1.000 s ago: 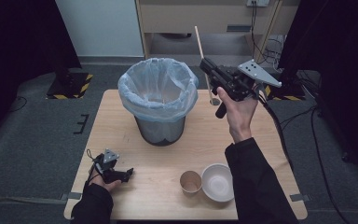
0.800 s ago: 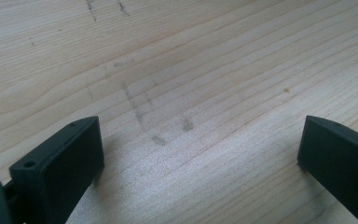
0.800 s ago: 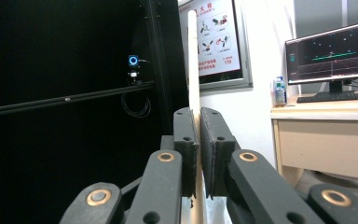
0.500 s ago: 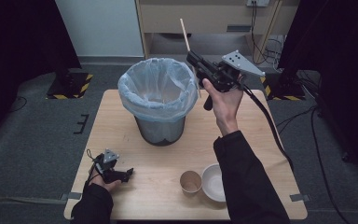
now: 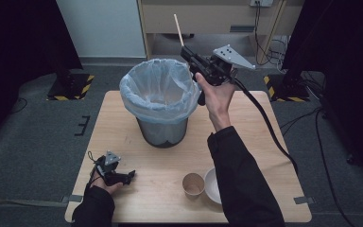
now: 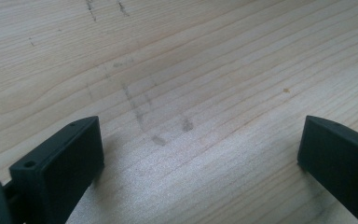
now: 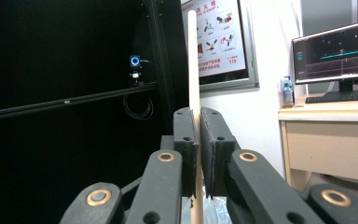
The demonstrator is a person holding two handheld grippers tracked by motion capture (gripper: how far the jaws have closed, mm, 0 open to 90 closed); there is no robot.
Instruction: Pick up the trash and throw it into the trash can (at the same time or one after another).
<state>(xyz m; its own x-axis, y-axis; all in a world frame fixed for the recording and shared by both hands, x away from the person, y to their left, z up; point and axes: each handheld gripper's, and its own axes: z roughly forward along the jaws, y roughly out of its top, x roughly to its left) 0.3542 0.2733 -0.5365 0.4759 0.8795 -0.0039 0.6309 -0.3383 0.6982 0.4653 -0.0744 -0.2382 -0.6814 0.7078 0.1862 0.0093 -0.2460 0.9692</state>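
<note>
My right gripper (image 5: 187, 52) is raised over the right rim of a dark bin lined with a pale blue bag (image 5: 159, 99), and it is shut on a thin wooden stick (image 5: 178, 29) that points up and away. In the right gripper view the stick (image 7: 193, 60) stands upright, pinched between the two black pads (image 7: 186, 144). My left gripper (image 5: 128, 177) rests on the wooden table (image 5: 123, 123) at the front left. In the left gripper view its fingers (image 6: 58, 172) stand wide apart over bare wood, with nothing between them.
A brown paper cup (image 5: 193, 184) and a white bowl (image 5: 212, 185) stand near the table's front edge, beside the right forearm. A cable (image 5: 264, 123) trails from the right gripper across the table's right side. Cabinets and dark curtains stand behind.
My right gripper has carried the stick leftward, from right of the bin to above its right rim. The left gripper has stayed put.
</note>
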